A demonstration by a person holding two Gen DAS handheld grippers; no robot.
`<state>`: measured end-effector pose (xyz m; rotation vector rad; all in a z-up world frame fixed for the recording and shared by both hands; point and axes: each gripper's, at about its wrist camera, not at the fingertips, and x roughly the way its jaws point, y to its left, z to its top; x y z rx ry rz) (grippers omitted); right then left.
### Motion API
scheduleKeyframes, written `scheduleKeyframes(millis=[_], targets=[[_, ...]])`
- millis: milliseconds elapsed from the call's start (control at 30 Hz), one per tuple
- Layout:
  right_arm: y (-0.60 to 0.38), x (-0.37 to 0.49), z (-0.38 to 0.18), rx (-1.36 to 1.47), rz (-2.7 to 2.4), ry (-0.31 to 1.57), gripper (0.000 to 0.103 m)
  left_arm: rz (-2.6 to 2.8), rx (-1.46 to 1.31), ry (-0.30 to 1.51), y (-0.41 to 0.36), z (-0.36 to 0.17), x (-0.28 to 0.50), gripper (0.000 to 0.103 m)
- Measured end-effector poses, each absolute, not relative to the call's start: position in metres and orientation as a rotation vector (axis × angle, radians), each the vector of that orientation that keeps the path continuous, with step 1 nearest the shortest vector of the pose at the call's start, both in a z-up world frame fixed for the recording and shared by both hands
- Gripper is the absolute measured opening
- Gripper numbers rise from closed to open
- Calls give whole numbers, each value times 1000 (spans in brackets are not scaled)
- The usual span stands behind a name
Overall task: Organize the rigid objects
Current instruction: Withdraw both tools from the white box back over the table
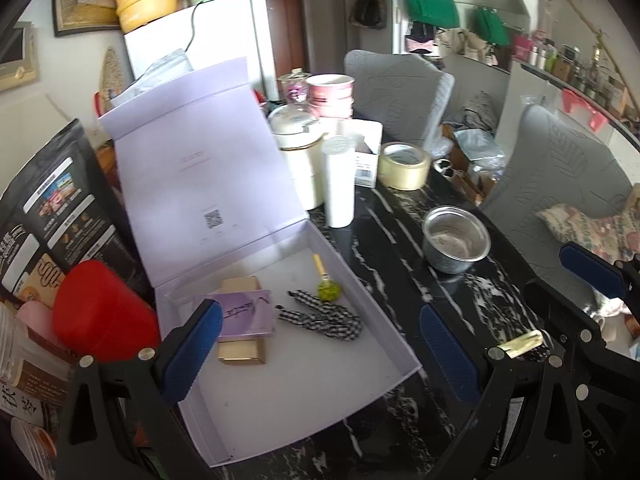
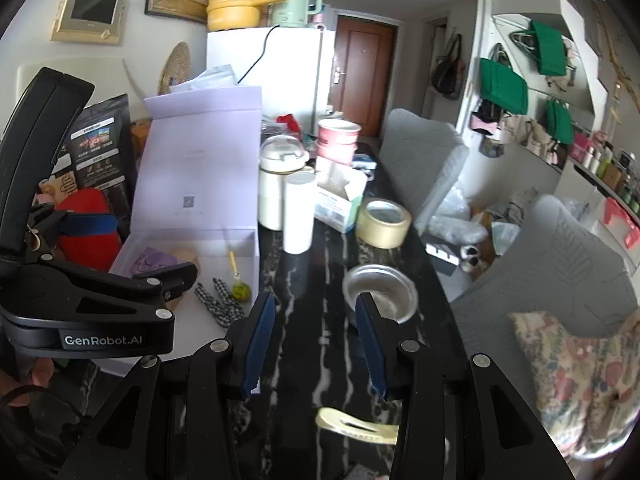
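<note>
A black marble-patterned surface is seen crowded with household goods, two grey chairs drawn up along its far side. An open lilac gift box is set at the surface's left edge, its lid raised upright behind it. Inside the box, a lilac carton is laid across two gold boxes, with a black-and-white checked fabric piece beside them and a green ball on a yellow stick near the box's right wall. A red case and a black printed pouch are stood just left of the box. Beyond it, a white lidded canister, a white cylinder, a roll of clear tape and a steel bowl are grouped on the surface. A pale yellow hair clip is seen lying on the surface just below the right gripper, whose jaws are held partly apart with nothing between them. The left gripper is poised over the box, its jaws spread wide and empty.
</note>
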<state>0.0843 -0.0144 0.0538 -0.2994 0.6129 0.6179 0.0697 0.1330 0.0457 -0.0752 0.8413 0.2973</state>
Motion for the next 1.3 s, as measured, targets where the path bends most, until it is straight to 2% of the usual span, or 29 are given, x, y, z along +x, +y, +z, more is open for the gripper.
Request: scheduleKeyframes(millis=[800, 1300], targets=[[-120, 40, 68, -257, 352, 596, 45, -8, 27, 843, 23, 50, 51, 101], [-181, 14, 53, -170, 249, 630, 48, -111, 23, 859, -16, 33, 45, 101]])
